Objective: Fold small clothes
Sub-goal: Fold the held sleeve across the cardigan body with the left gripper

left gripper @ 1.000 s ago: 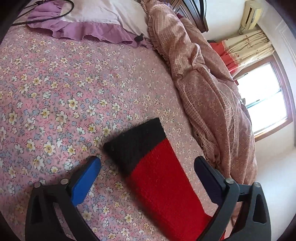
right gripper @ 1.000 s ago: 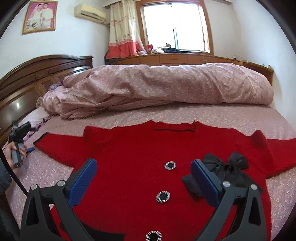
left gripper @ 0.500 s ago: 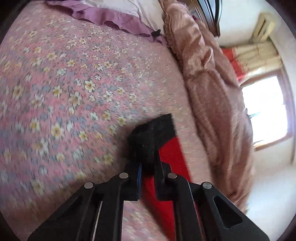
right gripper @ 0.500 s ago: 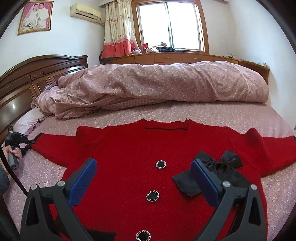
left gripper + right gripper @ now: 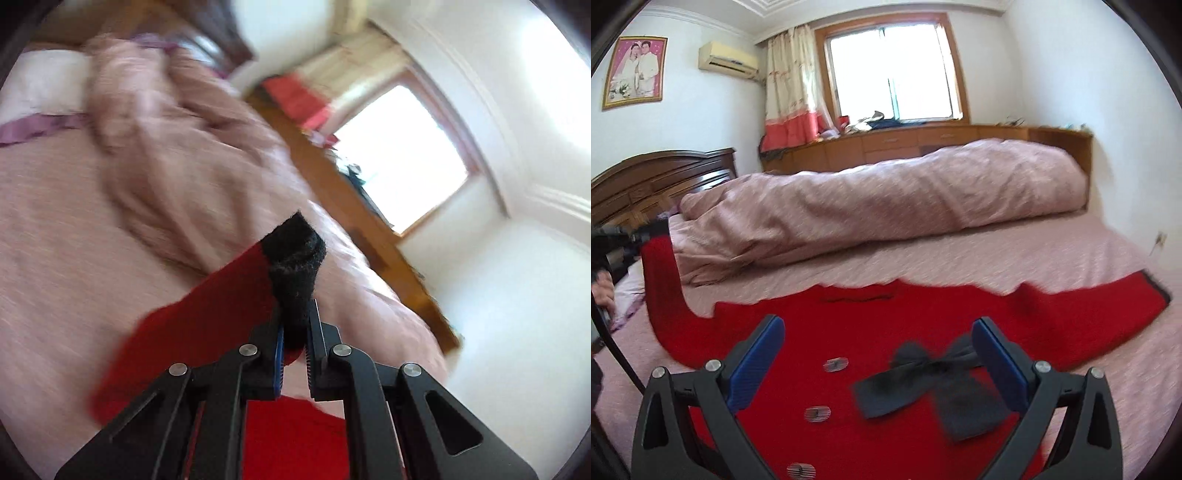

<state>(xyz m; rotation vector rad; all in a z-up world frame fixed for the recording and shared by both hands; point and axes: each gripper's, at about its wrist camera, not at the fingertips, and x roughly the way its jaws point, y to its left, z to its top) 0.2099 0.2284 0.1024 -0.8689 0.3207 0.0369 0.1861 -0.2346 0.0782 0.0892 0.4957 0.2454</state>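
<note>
Knitted red sweater (image 5: 886,332), fuzzy black cuff (image 5: 295,266) pinched in left claw (image 5: 294,332); right claw (image 5: 879,347) spread wide.

A red cardigan (image 5: 886,332) is seen spread front-up on the bed (image 5: 1071,251), with a black bow (image 5: 923,380) and round buttons (image 5: 835,364) on its front. Its sleeve (image 5: 657,280) at the picture's left is lifted off the bed. The right gripper (image 5: 879,354) is held above the front, its jaws wide apart with nothing between them. A rolled pink quilt (image 5: 886,195) is seen behind.
</note>
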